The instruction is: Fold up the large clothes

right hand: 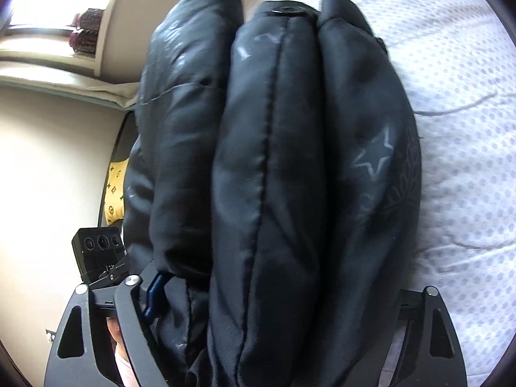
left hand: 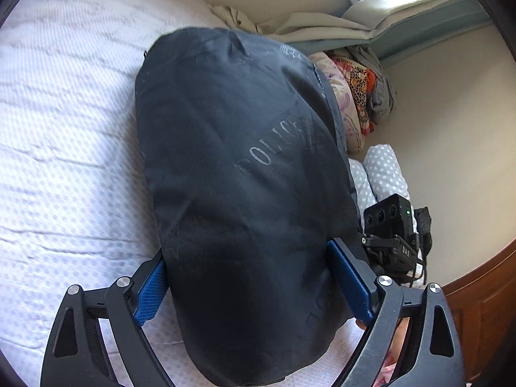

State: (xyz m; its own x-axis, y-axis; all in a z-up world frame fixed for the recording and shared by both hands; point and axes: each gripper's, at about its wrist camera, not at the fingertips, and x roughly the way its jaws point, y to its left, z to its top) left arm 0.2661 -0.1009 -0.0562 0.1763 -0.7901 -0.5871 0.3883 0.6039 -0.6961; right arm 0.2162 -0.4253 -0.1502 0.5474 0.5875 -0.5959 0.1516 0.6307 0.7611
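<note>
So the whole thing sits on a bed (left hand: 58,135) with a white dotted, textured cover, and the black padded jacket (left hand: 245,174) is bundled up into a fat folded lump over the bed's right-hand side as the left wrist camera sees it, close to that edge. You can read "POLICE" in faded grey print across the top of it, plus a star outline lower down.

The left tongs (left hand: 248,274) are clamped around the near end of the jacket, one blue pad pressed on each side of the bundle, so they're grasping it. Past the bed's right edge there's a heap of patterned fabric (left hand: 354,96) against the wall, a polka-dot pillow (left hand: 383,171), and the other gripper's black camera box (left hand: 390,219) peeking out beside the jacket.

From the right wrist view the jacket (right hand: 274,177) fills almost everything, three puffy folds stacked side by side, with a snap button up top and a grey star on the right fold. The right tongs (right hand: 277,293) have fabric stuffed between them; only the left blue finger (right hand: 154,296) shows, the other is buried, so they look clenched on the jacket. Bed cover (right hand: 458,129) runs along the right.
</note>
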